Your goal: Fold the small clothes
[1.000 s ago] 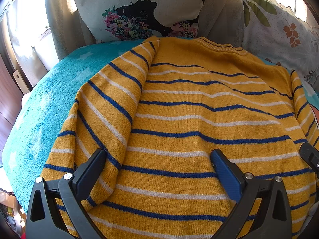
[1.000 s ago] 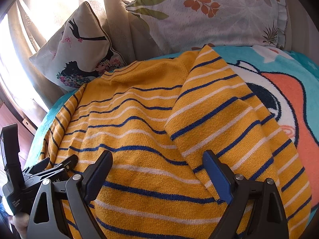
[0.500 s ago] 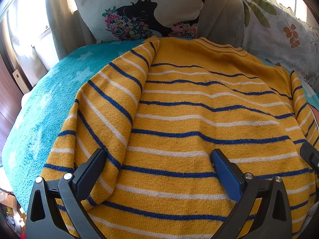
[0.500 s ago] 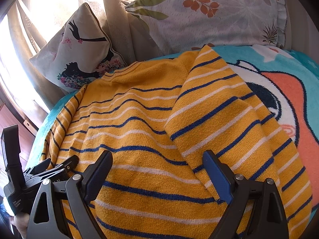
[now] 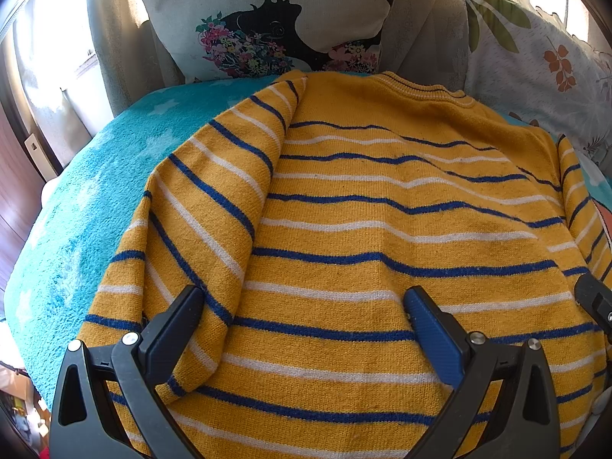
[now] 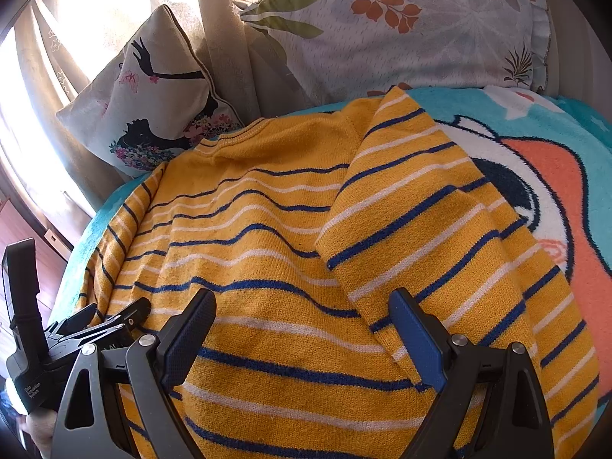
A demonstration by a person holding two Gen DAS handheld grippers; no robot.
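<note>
A yellow sweater with blue and white stripes (image 5: 382, 237) lies flat on a teal blanket (image 5: 95, 191), neck toward the pillows. Both sleeves are folded in over the body: the left sleeve (image 5: 199, 222) and the right sleeve (image 6: 440, 237). My left gripper (image 5: 302, 310) is open and empty over the sweater's lower left part. My right gripper (image 6: 302, 313) is open and empty over the lower right part of the sweater (image 6: 267, 267). The left gripper also shows at the left edge of the right wrist view (image 6: 95, 321).
A cushion with a black figure print (image 5: 275, 19) and a leaf-print pillow (image 6: 401, 26) lean against the curtain at the far side. The blanket (image 6: 554, 176) has an orange and white cartoon print to the right of the sweater.
</note>
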